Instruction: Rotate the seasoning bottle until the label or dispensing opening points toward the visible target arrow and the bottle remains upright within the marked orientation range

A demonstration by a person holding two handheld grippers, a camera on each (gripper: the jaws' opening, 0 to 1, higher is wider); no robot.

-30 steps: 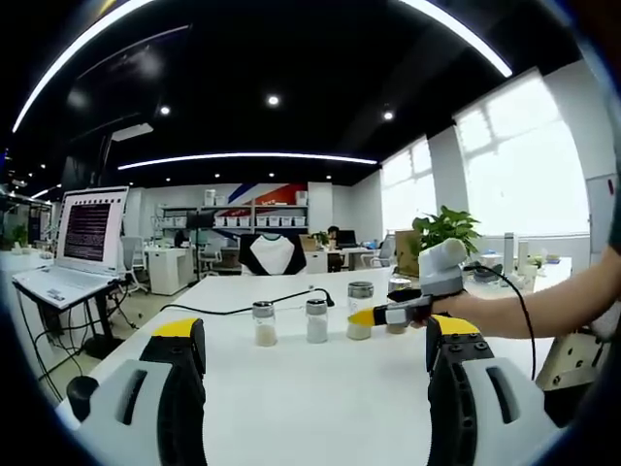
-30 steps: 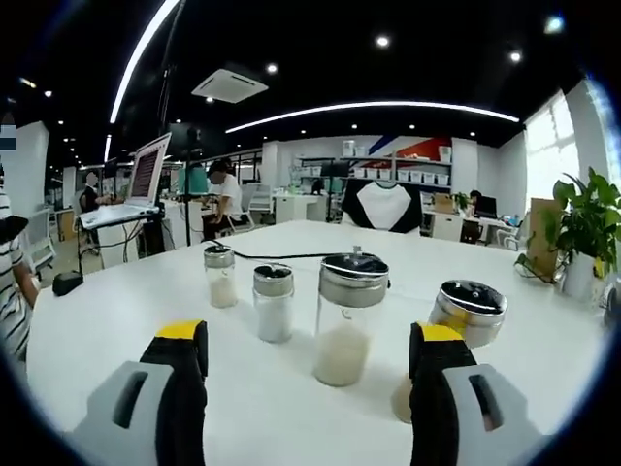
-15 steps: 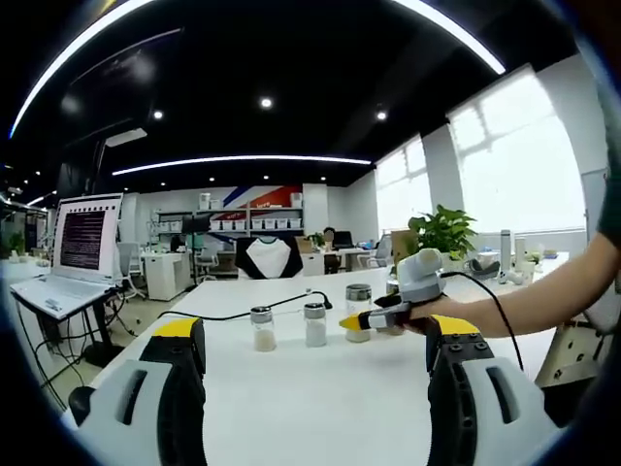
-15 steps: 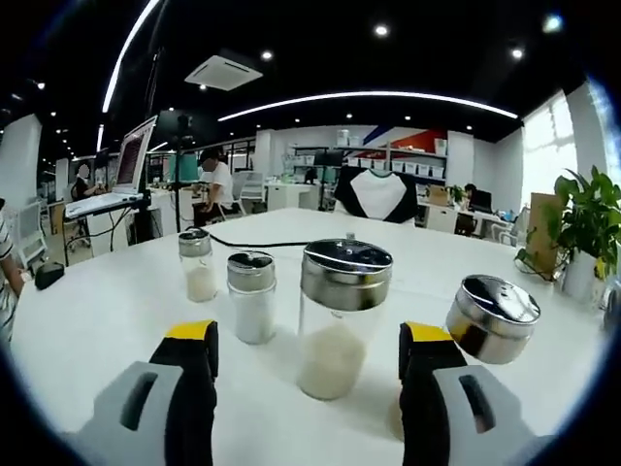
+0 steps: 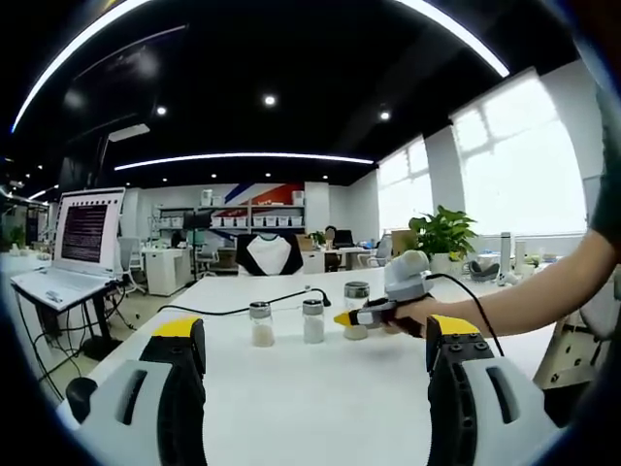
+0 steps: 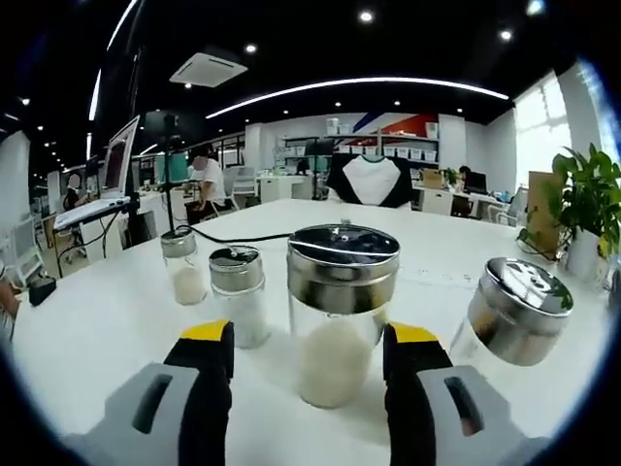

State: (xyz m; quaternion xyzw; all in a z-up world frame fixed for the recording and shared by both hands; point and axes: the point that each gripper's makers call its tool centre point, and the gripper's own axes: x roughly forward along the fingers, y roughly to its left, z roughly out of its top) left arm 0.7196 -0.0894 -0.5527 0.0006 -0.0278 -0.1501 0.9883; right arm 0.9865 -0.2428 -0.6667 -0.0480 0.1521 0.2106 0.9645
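Note:
The seasoning bottle (image 6: pixel 340 316), clear glass with a steel lid and pale powder at the bottom, stands upright on the white table (image 6: pixel 107 320). My right gripper (image 6: pixel 309 340) is open, its yellow-tipped jaws on either side of the bottle; the right jaw is close to the glass and the left stands off. In the left gripper view the same bottle (image 5: pixel 357 303) is far ahead, with the right gripper (image 5: pixel 361 316) reaching it from the right in a person's hand. My left gripper (image 5: pixel 316 335) hangs open above the near table, holding nothing.
Two small shakers (image 6: pixel 182 268) (image 6: pixel 239 303) stand left of the bottle, and a round steel-lidded jar (image 6: pixel 512 316) stands right of it. A black cable (image 6: pixel 233 236) crosses the far table. An open laptop (image 5: pixel 82 238) sits far left and a plant (image 5: pixel 441 233) at the right.
The right gripper has moved forward onto the bottle, which now looms larger between its jaws, and the jaws have narrowed. The left gripper has barely moved.

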